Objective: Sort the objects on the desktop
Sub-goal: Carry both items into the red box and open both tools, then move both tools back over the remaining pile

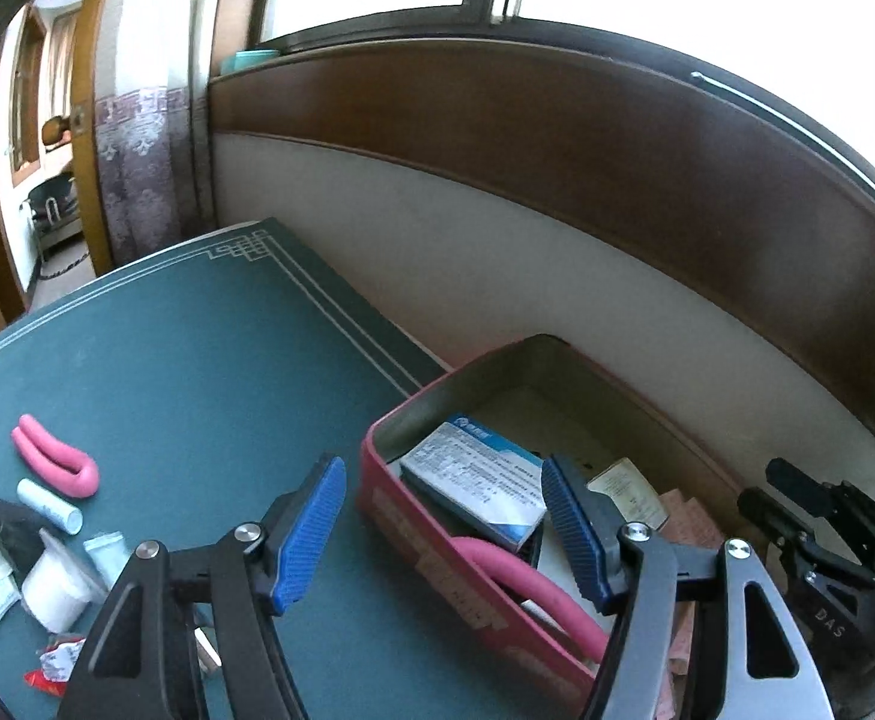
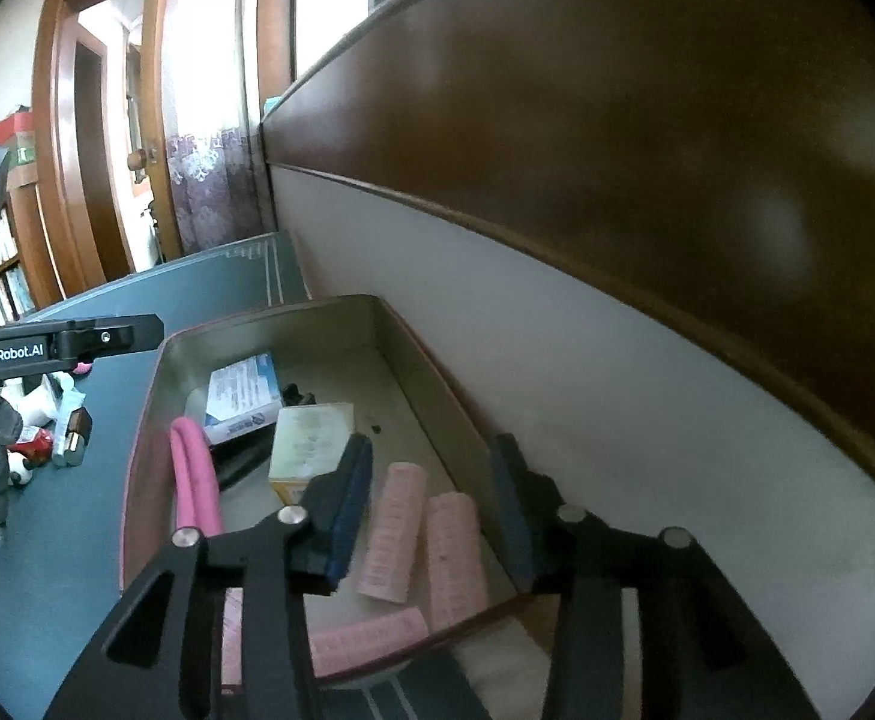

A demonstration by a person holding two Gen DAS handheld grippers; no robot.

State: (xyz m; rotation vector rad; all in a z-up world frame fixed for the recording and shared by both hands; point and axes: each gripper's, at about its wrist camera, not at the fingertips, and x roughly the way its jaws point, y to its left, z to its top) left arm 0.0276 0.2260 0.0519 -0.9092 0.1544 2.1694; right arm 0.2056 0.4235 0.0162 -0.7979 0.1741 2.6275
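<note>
- Left gripper [image 1: 443, 531], lower centre: fingers spread, empty, straddling the pink tin [image 1: 437, 546] wall.
- Right gripper [image 2: 437, 516]: fingers spread above pink rolls [image 2: 392, 531], nothing pinched.
- Unsorted pink clip [image 1: 56, 462], left on the table [image 1: 197, 360]: lift clear of the rim before reaching.

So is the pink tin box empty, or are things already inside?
Not empty: the pink tin box holds a blue-white carton and pink rollers.

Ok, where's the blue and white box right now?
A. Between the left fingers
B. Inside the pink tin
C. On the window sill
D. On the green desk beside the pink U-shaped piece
B: the blue and white box lies inside the pink tin, partly over a pink loop, with nothing gripping it.
</note>
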